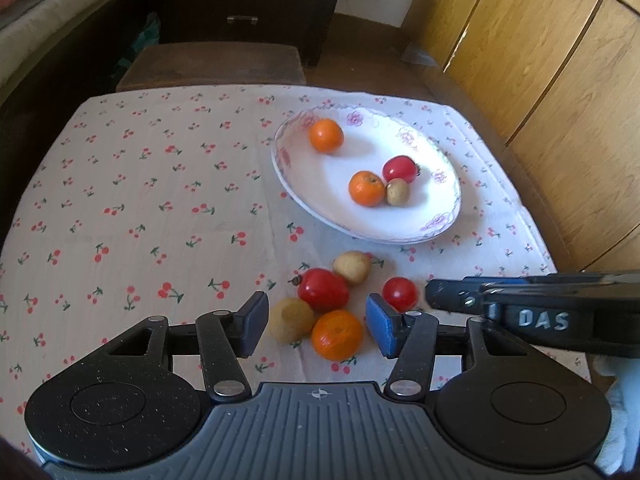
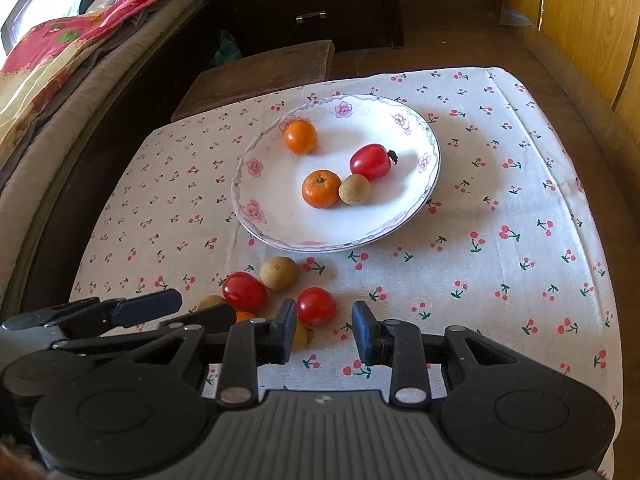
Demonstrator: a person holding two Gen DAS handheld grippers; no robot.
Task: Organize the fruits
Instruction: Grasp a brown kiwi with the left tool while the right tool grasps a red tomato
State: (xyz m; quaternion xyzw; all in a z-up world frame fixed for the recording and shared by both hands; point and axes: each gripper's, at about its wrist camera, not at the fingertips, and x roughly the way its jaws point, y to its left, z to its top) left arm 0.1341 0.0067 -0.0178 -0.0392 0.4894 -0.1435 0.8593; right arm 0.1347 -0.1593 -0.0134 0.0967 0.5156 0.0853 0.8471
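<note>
From the left wrist, the left claw [image 1: 316, 326] hangs over a cherry-print cloth [image 1: 160, 200], its jaws spread. A loose orange [image 1: 337, 334] and a brown fruit [image 1: 290, 319] lie on the cloth in the gap below, and neither pad presses on them. Just beyond them lie a large tomato [image 1: 323, 290], a pale brown fruit [image 1: 352, 267] and a small tomato [image 1: 399, 293]. Farther back a flowered plate [image 1: 440, 224] holds two oranges [image 1: 326, 135] [image 1: 366, 188], a tomato [image 1: 401, 169] and a little brown fruit [image 1: 397, 191]; the last three touch. The right claw [image 1: 434, 294] reaches in from the right edge, its tip just beside the small tomato. From the right wrist, the right claw [image 2: 324, 332] has its jaws a little apart with only cloth between them. The small tomato [image 2: 316, 306] lies just ahead of the left finger, and a yellowish fruit [image 2: 301, 335] peeks out from behind that finger. The left claw comes in at lower left over the loose fruit, and the plate [image 2: 248, 216] lies beyond with its four fruits.
</note>
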